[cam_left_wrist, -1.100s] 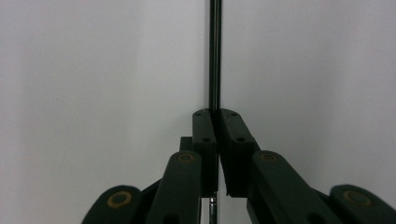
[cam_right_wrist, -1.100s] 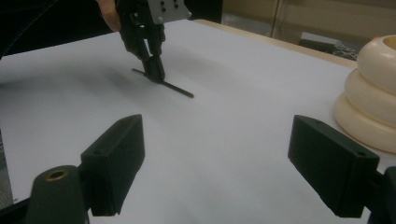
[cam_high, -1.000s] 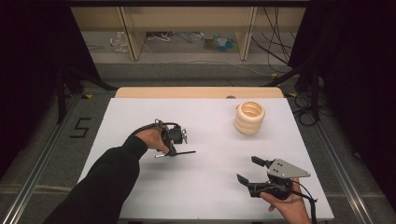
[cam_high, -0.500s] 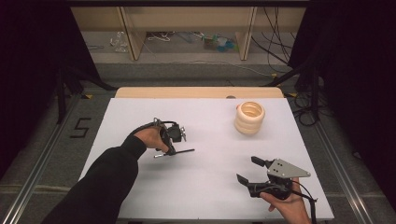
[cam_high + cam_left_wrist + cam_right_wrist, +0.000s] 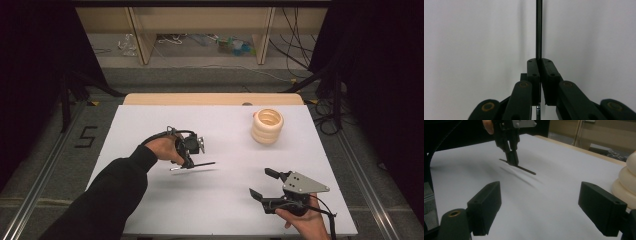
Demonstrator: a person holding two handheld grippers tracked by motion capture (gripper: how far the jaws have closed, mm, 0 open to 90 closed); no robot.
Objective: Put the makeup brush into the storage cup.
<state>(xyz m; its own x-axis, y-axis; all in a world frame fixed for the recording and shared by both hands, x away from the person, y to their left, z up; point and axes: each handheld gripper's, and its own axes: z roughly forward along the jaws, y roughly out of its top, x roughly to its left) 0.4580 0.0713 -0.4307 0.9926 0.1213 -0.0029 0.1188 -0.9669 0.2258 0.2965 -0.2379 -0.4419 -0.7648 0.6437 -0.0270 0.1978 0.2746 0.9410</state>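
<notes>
Left gripper (image 5: 189,161) clamped mid-rod (image 5: 200,164) — thin, stiff, light, probably slippery; right gripper (image 5: 262,183) agape, empty, near table (image 5: 150,125) front edge.

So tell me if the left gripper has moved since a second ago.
Yes, slightly. In the high view the left gripper, shut on the thin dark rod, has lifted it off the white table; its shadow now lies apart, while the ring stack stays put.
</notes>
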